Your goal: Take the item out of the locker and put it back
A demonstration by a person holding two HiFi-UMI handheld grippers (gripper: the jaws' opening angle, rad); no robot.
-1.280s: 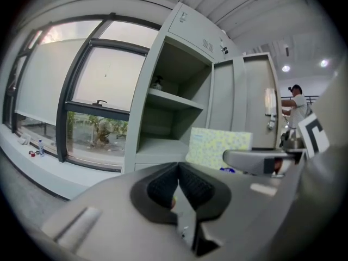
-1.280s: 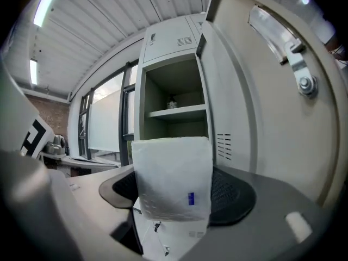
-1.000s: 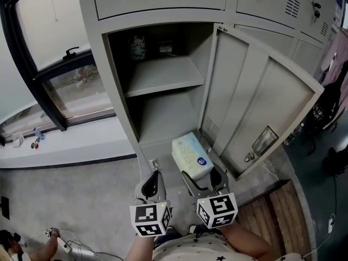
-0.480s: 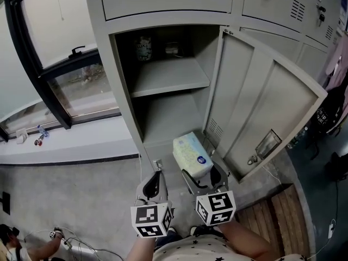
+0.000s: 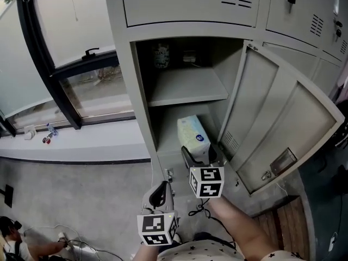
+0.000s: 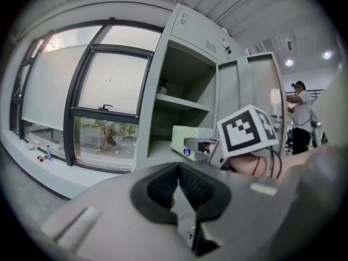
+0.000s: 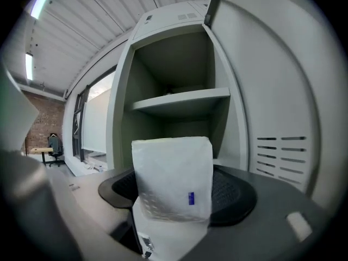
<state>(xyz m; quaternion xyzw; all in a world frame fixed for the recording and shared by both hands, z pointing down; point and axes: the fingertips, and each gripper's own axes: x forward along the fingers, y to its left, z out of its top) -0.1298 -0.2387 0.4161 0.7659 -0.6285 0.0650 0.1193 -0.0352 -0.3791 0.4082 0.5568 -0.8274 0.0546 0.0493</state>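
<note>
A pale soft tissue pack (image 5: pixel 193 134) with a blue mark is clamped between the pads of my right gripper (image 5: pixel 197 151). It hangs at the mouth of the open grey locker's (image 5: pixel 142 91) lower compartment, below the shelf (image 5: pixel 187 88). In the right gripper view the pack (image 7: pixel 173 178) stands upright between the jaws and the lower compartment lies straight ahead. My left gripper (image 5: pixel 161 192) hangs low in front of the locker, shut with nothing in it. From the left gripper view the pack (image 6: pixel 185 137) shows just at the locker's opening.
The locker door (image 5: pixel 283 118) stands swung open to the right. A jar (image 5: pixel 161 55) and a small item sit at the back of the upper shelf. A window (image 5: pixel 81 64) and sill (image 5: pixel 65 145) lie to the left. A person (image 5: pixel 11 243) is at the bottom left.
My right gripper has carried the tissue pack up and forward, from low in front of the locker to the mouth of the lower compartment. The left gripper has stayed low.
</note>
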